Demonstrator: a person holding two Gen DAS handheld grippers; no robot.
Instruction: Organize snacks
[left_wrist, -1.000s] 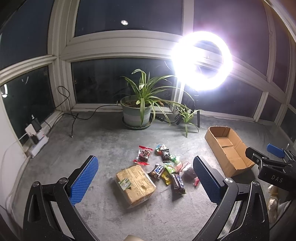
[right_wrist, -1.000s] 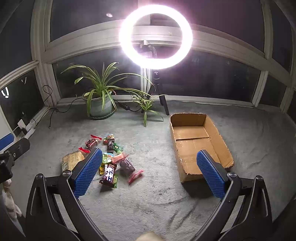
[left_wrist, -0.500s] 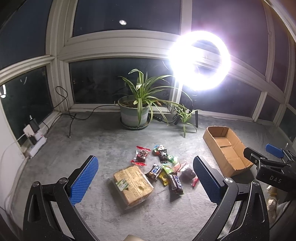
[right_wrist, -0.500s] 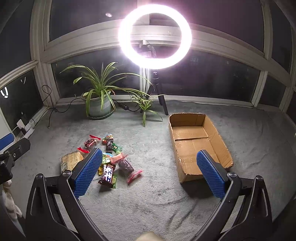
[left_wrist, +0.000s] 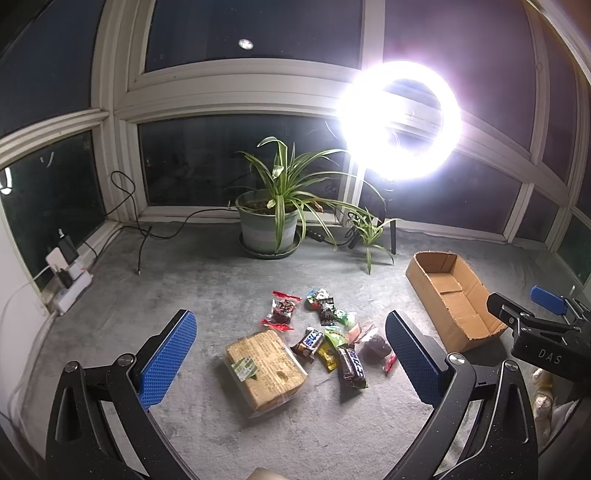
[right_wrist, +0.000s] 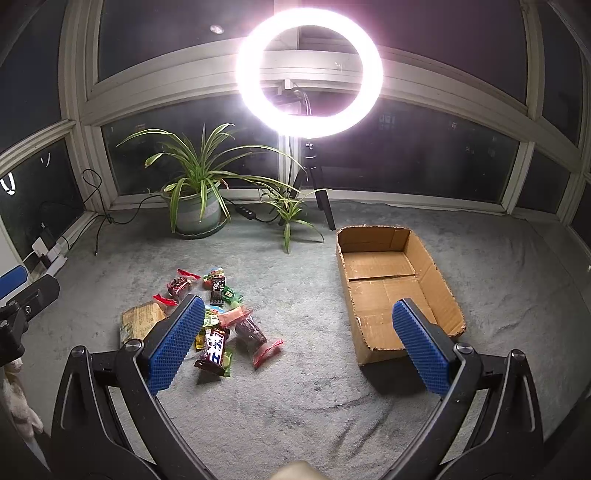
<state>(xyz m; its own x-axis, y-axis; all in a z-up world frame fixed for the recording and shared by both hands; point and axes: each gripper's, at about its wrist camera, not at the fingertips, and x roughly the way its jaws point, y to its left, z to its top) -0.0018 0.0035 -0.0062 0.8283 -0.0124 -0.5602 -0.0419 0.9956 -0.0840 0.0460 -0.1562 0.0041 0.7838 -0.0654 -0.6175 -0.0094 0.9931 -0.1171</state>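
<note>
Cardboard box (right_wrist: 395, 291) lies empty on the grey carpet (right_wrist: 295, 398), well apart from the snack pile (left_wrist: 321, 339); left gripper (left_wrist: 288, 358) and right gripper (right_wrist: 299, 347) both hang spread, grasping nothing.

Small wrapped snacks (left_wrist: 325, 332) lie scattered in a loose pile on my grey carpet, beside a large flat clear-wrapped biscuit pack (left_wrist: 264, 367). An open, empty cardboard box (right_wrist: 395, 291) sits well apart, to their right.

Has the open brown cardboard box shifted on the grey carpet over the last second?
No. The cardboard box keeps the same gap to the ring light's black tripod behind it in the right wrist view.
</note>
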